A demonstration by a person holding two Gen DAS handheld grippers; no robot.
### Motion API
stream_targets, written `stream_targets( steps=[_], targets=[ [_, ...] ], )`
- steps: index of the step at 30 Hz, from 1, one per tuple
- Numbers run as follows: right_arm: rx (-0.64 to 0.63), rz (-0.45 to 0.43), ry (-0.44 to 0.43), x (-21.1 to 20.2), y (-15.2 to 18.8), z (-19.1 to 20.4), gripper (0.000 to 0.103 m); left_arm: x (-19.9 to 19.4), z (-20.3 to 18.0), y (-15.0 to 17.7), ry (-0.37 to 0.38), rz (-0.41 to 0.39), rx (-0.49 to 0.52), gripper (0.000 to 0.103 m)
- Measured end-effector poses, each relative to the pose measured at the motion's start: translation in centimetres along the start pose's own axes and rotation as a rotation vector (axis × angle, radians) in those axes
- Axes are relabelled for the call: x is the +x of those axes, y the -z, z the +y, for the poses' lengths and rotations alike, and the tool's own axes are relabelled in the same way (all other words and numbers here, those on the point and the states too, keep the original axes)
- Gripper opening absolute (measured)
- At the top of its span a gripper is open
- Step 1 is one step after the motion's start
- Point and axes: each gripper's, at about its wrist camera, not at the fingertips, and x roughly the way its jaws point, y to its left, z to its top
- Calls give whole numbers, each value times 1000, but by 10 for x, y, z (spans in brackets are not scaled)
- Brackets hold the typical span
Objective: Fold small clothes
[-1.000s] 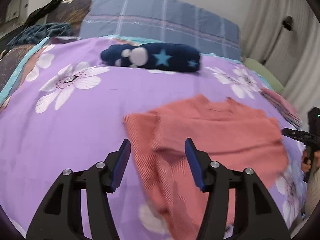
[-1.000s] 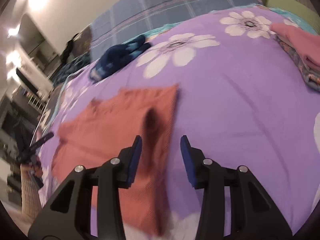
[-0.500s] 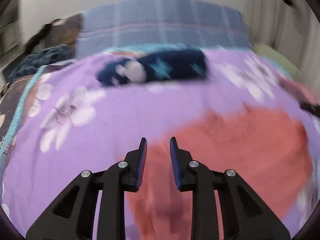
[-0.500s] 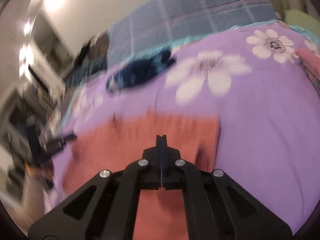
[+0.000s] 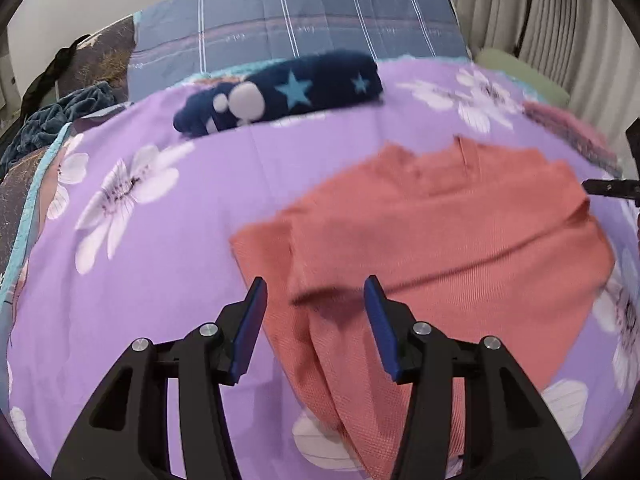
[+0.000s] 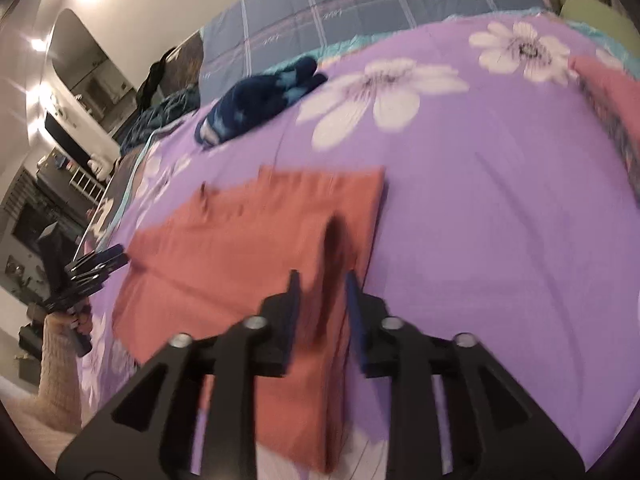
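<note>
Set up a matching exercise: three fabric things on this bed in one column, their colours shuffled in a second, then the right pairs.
Things:
1. garment lying in front of both grippers
2. rolled bundle at the far side of the bedspread
3. bedspread under them

Colours:
A. purple with white flowers
B. salmon red
C. dark blue with light stars

Pairs: 1-B, 2-C, 3-A

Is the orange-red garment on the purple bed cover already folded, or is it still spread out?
Mostly spread, not yet folded: the orange-red garment lies wide over the purple bed cover, with only raised creases near its front edge.
</note>
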Motion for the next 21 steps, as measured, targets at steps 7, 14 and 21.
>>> stream_targets(
  steps=[7,14,21],
  targets=[
    [-56,39,4,15,6,22,10,10,-16,-4,-53,3,62,36],
    [44,-61,-67,11,-35,11,5,19,-2,-32,-55,20,-14,8],
    [278,-158,59,37,-101,-33,32,37,36,-88,-91,-63,-224,38]
  ],
)
